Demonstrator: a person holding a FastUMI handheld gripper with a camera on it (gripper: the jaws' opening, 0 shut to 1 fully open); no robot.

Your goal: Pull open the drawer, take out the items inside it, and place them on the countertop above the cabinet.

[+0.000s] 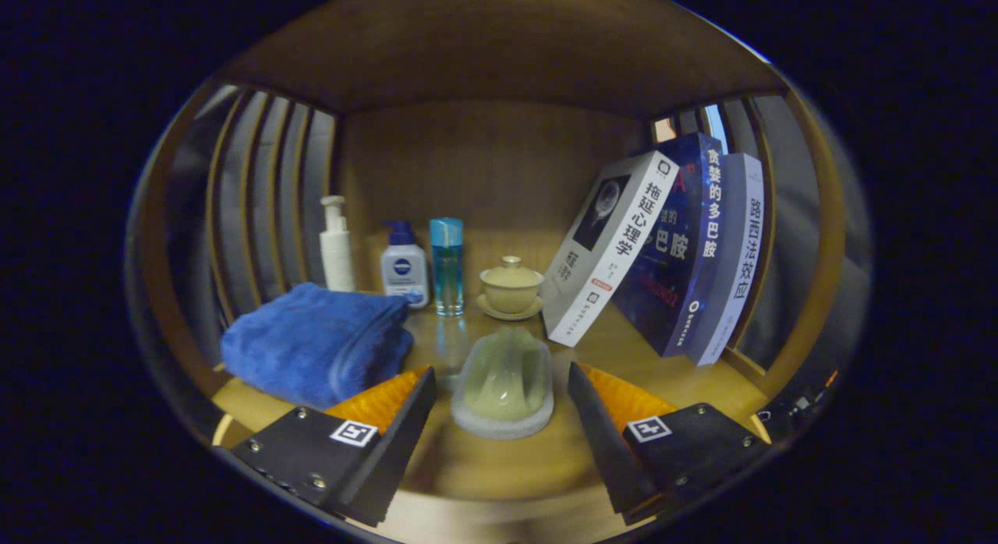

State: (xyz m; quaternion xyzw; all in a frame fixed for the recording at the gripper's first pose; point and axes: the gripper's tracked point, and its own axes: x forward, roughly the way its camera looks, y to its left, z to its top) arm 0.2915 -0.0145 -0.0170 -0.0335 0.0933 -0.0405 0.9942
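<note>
Hovering level | gripper [503, 419] fingers spread | soap dish [505, 384] between, untouched

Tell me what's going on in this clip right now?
A person's handheld claw is open, its fingers spread either side of a pale green soap-like item on a white dish on the wooden countertop, not touching it. Beyond it stand a lidded tea cup, a blue bottle, two pump bottles and leaning books; a folded blue towel lies beside one finger. Nothing is gripped.
</note>
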